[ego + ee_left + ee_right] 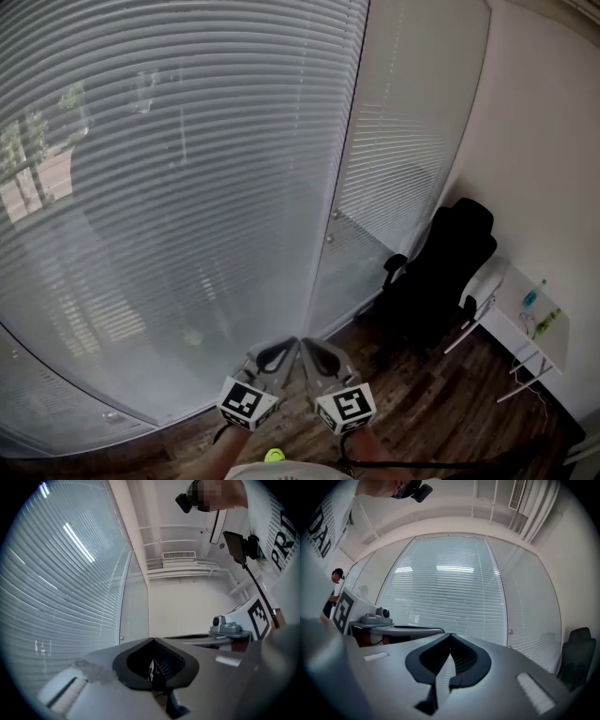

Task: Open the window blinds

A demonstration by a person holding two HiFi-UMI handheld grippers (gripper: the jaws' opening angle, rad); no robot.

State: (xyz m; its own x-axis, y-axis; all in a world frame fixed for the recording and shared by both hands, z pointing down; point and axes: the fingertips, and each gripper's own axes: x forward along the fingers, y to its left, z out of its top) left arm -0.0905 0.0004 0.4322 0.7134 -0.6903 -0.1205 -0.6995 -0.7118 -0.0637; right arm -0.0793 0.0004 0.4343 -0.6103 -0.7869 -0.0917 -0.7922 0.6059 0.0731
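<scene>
You are standing in an office with a wood floor (441, 403), a black chair (441, 272) and a white desk (511, 330) sitting off at 3 o'clock. The window blinds (178, 187) are filling the wall ahead of you, slats lying flat and shut, with only a faint outdoor view leaking through.

You are holding the left gripper (292, 343) and the right gripper (307, 343) side by side at 6 o'clock in the head view, tips almost meeting. Both are pointing roughly level at the window, well apart from it.

In the left gripper view the left gripper's (152, 640) jaws are sitting closed tip to tip with nothing between them. The right gripper (451, 634) is reading the same in its own view: pressed together and empty.

The blinds are lying at 12 o'clock from both sets of jaws. Their slats are running 9 to 3, and the frame post (339, 187) between the two panes is running 12 to 6.

Two small knobs (332, 226) are showing on that post, at about 1 o'clock from your tips. I cannot tell what they are, but they are looking like the likeliest control. In the right gripper view one knob (510, 631) is sitting at 3 o'clock of the jaws, so the right gripper is looking slightly nearer. You are probably needing to open it before it can take hold of anything.
</scene>
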